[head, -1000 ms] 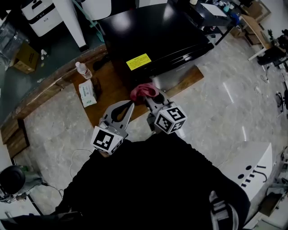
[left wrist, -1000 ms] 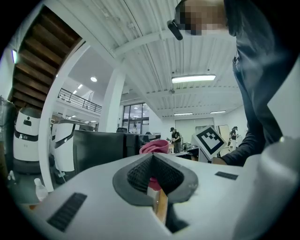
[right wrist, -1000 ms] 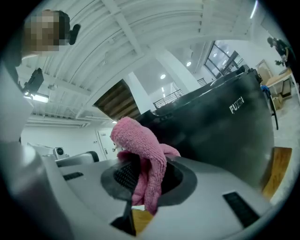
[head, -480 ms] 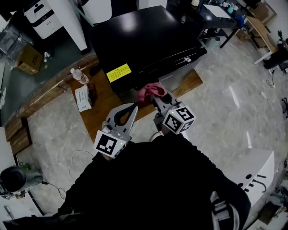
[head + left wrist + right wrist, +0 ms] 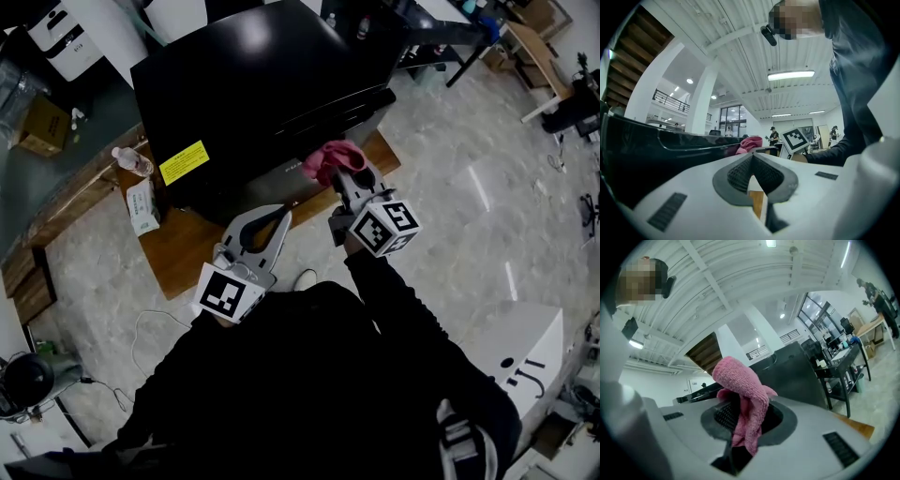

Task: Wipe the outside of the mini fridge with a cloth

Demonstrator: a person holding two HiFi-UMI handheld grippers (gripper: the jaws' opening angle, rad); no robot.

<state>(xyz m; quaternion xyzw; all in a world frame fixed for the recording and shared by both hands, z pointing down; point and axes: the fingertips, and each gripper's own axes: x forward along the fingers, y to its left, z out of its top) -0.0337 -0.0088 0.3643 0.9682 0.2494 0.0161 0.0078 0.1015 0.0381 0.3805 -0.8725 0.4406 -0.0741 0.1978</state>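
Black glossy mini fridge (image 5: 253, 94) sits at 12 o'clock in the head view, on a brown wooden board (image 5: 178, 253) laid on the stone floor.

Right gripper (image 5: 345, 174) is at the fridge's 5 o'clock corner, claw pinching a pink terry cloth (image 5: 331, 157). The right gripper view shows the cloth bunched between the pads and flopping over them. The cloth is at or just beside the front face; contact cannot be confirmed.

Left gripper (image 5: 274, 220) is at 7 o'clock from the cloth, clear of the fridge, claw pressed together on nothing.

Yellow rectangular label (image 5: 184, 161) is at the fridge's 8 o'clock.

Progress, as a judgement: cloth in hand and brought to the front. No face shows streaks or damp, so none can be logged as wiped. Top and sides presumably remain.
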